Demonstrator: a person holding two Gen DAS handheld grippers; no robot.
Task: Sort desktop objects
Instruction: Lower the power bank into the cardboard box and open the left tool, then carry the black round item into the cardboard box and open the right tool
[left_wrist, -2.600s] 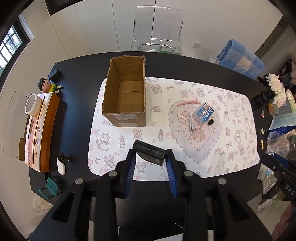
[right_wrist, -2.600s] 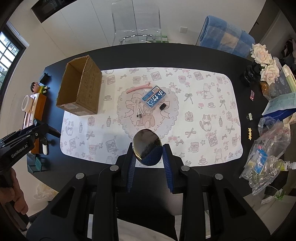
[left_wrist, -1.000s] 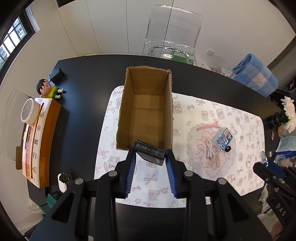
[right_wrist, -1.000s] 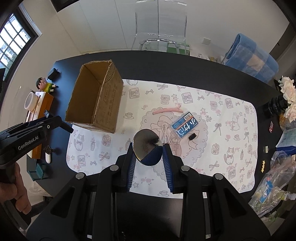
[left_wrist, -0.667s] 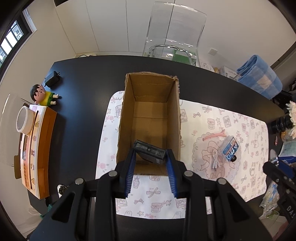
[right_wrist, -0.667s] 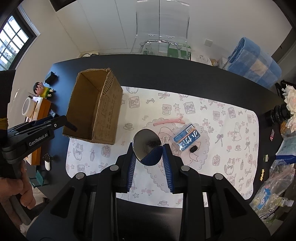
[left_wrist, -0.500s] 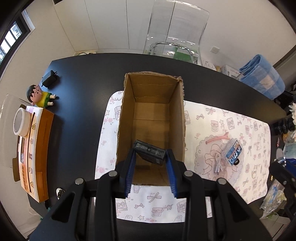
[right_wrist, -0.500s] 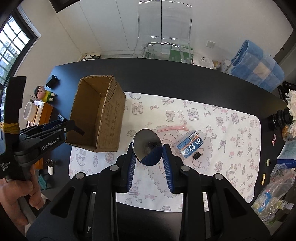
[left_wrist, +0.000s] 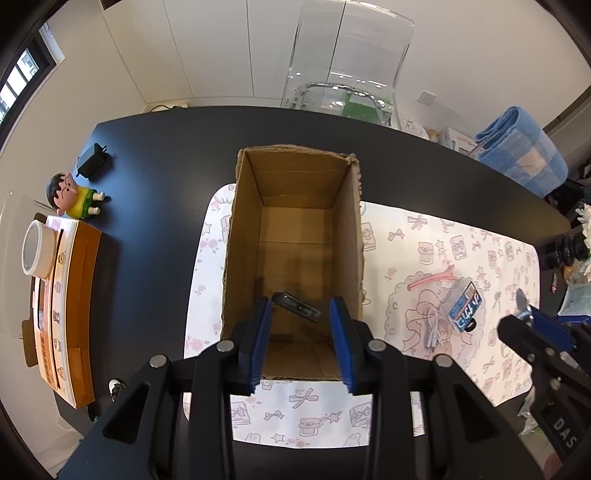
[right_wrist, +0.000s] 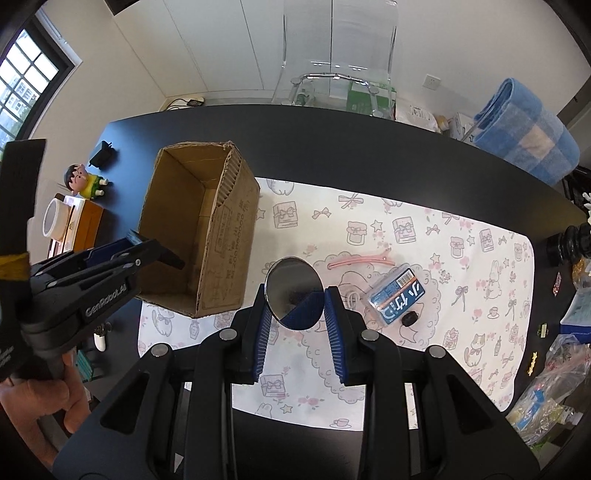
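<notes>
Black table (left_wrist: 155, 155), long, carrying everything noted here. Across its middle, a white mat (right_wrist: 424, 229) printed with pink bows, jars and cats.

On the mat's left end: open cardboard box (left_wrist: 243, 236), brown, flaps gone or folded, mouth up, far end overhanging onto bare tabletop.

Left gripper (left_wrist: 299, 306) directly above the box's near half, blue pads spread. Between them, lower down inside the box: dark oblong object (left_wrist: 297, 308), tilted, blurred, clear of the right pad. Cannot tell whether resting on the box floor or brushing the left pad.

Right gripper (right_wrist: 295, 295) above the mat's centre, just right of the box, pads pinching a round mirror (right_wrist: 293, 291) by its lower edge, disc facing the camera.

Loose on the mat, right of the mirror:
- blue packet (right_wrist: 397, 297) with white lettering and a barcode, lying askew;
- pink hair clip (right_wrist: 360, 261), just beyond the packet;
- white cable (left_wrist: 432, 330), coiled beside the packet's left end;
- small black cap (right_wrist: 409, 318), just beside the packet's near edge.
</notes>
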